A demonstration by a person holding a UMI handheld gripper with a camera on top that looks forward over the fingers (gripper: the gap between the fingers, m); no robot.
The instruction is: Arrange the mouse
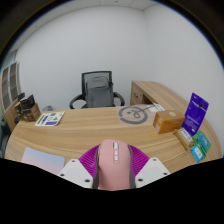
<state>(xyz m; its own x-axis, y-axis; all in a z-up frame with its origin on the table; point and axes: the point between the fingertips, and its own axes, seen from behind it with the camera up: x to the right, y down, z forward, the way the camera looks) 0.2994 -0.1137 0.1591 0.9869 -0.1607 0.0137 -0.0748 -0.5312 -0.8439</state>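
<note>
A pink computer mouse [112, 163] with a grey scroll wheel sits between my two fingers, whose magenta pads [89, 160] press on both its sides. My gripper [112, 168] is shut on the mouse and holds it above the near part of a wooden table [100, 128]. The mouse's rear end is hidden below the fingers.
A white mat or sheet [40, 158] lies on the table to the left of the fingers. A round pad [135, 114], a purple box [196, 106], a blue-green packet [199, 146] and a booklet [48, 118] lie farther off. A black office chair [98, 90] stands behind the table.
</note>
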